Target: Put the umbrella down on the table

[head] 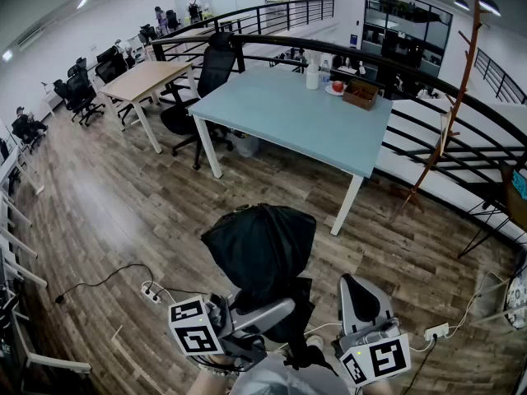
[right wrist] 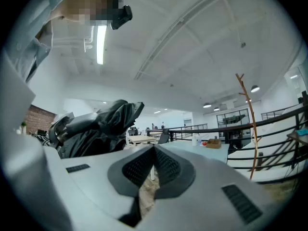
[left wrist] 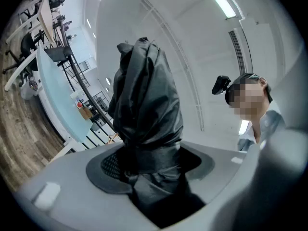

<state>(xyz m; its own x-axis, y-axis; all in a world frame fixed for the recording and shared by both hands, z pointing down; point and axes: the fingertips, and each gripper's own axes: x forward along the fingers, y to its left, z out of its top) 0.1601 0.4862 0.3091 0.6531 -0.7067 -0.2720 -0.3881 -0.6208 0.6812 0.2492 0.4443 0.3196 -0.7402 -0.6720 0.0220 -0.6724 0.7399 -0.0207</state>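
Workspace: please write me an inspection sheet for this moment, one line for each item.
Surface: table, bare near its front edge.
Job's things: umbrella, folded, held over the floor, not on the table.
Clutter: bottle and box at the table's far corner.
Grippers: left hand-held gripper shut on the umbrella; right hand-held gripper shut, empty.
Cables: power strip and cable on the floor.
Surroundings: chair, railing, coat stand.
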